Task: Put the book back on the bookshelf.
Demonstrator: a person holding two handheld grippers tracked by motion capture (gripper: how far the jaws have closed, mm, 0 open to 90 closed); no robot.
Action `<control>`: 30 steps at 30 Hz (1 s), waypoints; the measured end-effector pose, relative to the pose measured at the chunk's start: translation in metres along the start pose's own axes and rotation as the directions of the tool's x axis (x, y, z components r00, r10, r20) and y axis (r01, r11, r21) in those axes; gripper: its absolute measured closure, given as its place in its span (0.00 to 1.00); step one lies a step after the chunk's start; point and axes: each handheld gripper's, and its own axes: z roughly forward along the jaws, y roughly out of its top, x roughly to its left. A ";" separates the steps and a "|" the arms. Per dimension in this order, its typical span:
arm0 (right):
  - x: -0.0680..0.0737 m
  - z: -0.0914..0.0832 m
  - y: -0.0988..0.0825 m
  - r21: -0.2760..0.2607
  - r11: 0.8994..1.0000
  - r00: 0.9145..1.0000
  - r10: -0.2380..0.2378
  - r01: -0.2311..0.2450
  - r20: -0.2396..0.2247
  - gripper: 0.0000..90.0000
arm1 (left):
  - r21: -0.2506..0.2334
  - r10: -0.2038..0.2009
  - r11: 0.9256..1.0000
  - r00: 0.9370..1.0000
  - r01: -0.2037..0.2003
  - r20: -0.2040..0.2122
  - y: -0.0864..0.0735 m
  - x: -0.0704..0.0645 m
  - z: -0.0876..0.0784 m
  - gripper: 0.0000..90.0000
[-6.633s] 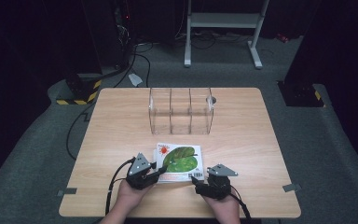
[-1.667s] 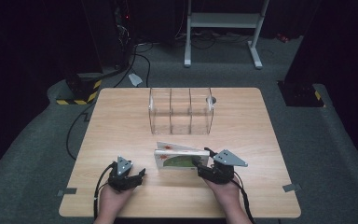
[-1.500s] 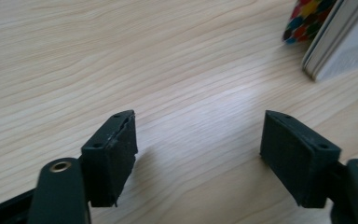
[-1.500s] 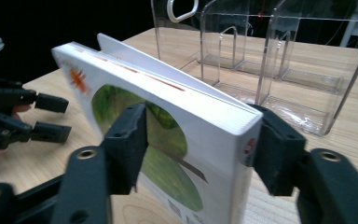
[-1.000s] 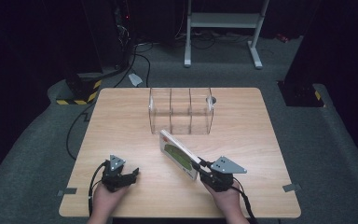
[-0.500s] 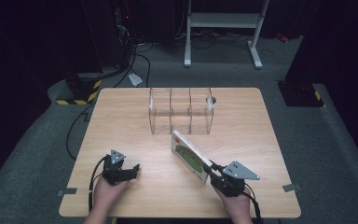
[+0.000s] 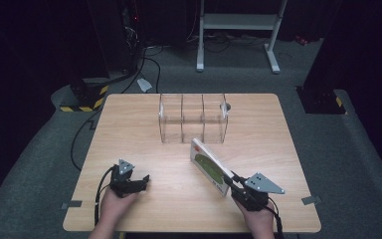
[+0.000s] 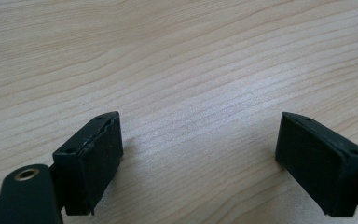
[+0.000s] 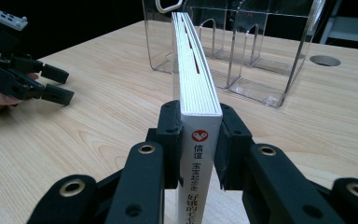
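Observation:
A white book with a green cover (image 7: 210, 167) stands on edge and tilted above the table's front right, pointing toward the clear rack. My right gripper (image 7: 231, 185) is shut on its spine end; in the right gripper view both pads (image 9: 171, 122) press the book (image 9: 193, 70) from either side. At the front left, my left gripper (image 7: 142, 180) rests low over bare wood. Its jaws have just been opening and now stand wide, with nothing between them in the left gripper view (image 8: 200, 144). The left gripper (image 9: 37, 84) also appears at the left edge of the right gripper view.
A clear acrylic rack (image 7: 193, 119) with three upright compartments stands at the table's middle back, just beyond the book's far end (image 9: 261, 56). A round cable hole (image 7: 227, 106) lies behind it. Tape marks sit on the wooden table (image 7: 144, 129) near both front corners.
The book went from lying flat at the front middle to standing on edge, and the right gripper carried it rightward. The left gripper let go earlier and stays at the front left.

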 end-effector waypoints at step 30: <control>0.019 0.025 0.000 0.044 0.999 0.996 0.027 -0.030 0.086 0.69 | 0.001 0.003 1.000 1.000 -0.003 0.002 -0.001 -0.001 -0.001 0.17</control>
